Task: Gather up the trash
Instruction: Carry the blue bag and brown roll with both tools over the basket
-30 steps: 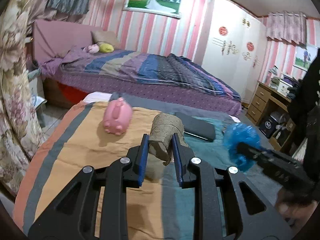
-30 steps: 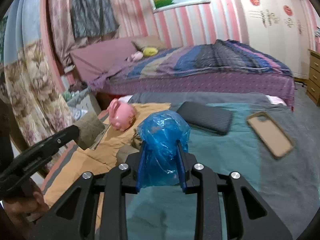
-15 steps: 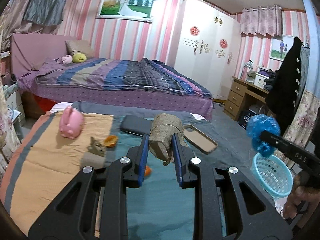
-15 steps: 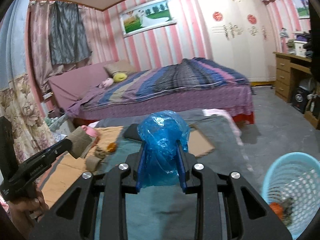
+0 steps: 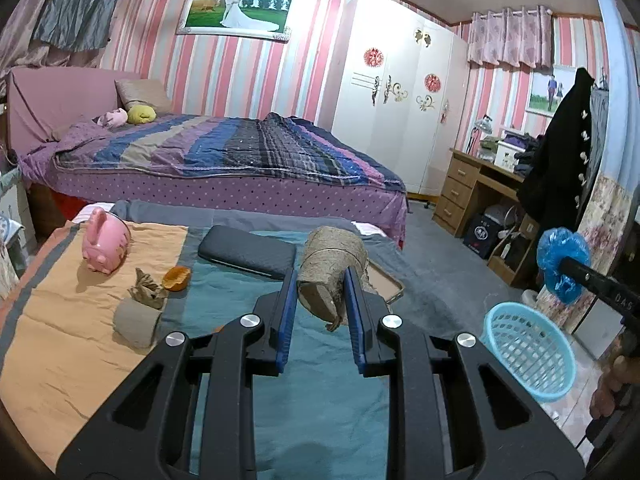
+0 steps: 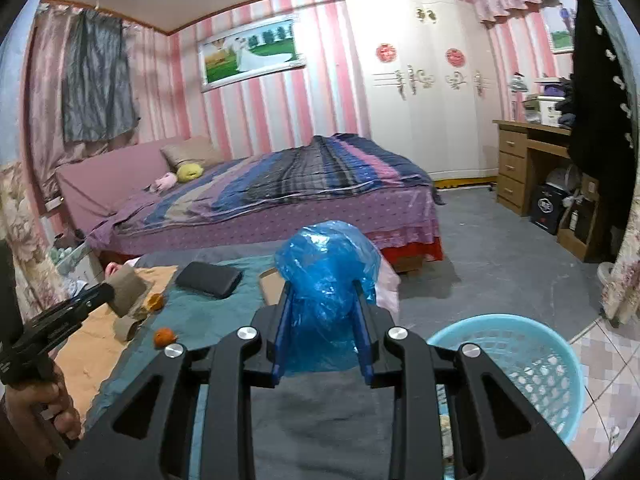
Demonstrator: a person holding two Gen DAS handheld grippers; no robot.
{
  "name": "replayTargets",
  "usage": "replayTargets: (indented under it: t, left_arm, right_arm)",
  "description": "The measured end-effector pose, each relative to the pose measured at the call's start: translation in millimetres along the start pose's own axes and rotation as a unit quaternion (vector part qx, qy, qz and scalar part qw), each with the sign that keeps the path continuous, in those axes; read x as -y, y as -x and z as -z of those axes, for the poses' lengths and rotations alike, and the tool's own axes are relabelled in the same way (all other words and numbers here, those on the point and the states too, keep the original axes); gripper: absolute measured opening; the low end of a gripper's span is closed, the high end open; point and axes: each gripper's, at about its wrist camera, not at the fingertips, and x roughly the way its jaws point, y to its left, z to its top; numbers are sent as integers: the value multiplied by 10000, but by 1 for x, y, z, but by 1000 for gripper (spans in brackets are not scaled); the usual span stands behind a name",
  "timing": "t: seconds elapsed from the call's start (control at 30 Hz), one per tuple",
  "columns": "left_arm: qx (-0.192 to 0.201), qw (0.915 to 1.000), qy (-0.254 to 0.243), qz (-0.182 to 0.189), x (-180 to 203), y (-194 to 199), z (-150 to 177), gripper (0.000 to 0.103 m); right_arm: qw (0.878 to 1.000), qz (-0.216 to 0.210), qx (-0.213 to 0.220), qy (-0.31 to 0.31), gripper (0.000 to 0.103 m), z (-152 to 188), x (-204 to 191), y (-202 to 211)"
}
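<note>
My left gripper (image 5: 320, 292) is shut on a brown cardboard roll (image 5: 330, 268) and holds it above the teal cloth. My right gripper (image 6: 324, 300) is shut on a crumpled blue plastic bag (image 6: 328, 268); it also shows at the right of the left wrist view (image 5: 562, 262), above and beyond the light blue basket (image 5: 528, 354). The basket stands on the floor at the lower right of the right wrist view (image 6: 516, 364). On the low bed lie a grey roll (image 5: 134, 322), a crumpled brown scrap (image 5: 148, 286) and orange peel (image 5: 176, 278).
A pink piggy bank (image 5: 106, 246), a dark pouch (image 5: 248, 256) and a phone (image 5: 384, 284) lie on the low bed. A small orange piece (image 6: 165, 336) lies near its edge. A large bed (image 5: 224, 160), a wardrobe (image 5: 396, 112) and a desk (image 5: 476, 188) stand behind.
Both grippers have swung right toward the basket with their loads still held. The basket now sits closer and larger in the right wrist view.
</note>
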Motion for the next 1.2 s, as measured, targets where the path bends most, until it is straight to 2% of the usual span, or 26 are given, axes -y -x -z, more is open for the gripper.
replayTargets:
  t: [0.17,0.47,0.8,1.2]
  left_arm:
    - [59,9998,52,160,10,2,-1,22]
    - [47,9986,148,497,20,-1,-2,22]
    - [-26,9965,-323,775,70,-11,-12,22]
    - [-165,9915,-624,1133,143,-35,-14,22]
  right_arm:
    - [9996,257,32,-137,28,-5,19,4]
    - [9988,492,-21,-27,28,-10,29,7]
    - [9979,640,19,-51,28,-13,40,14]
    - [9952,847,-29,-491,28,-12,85,26]
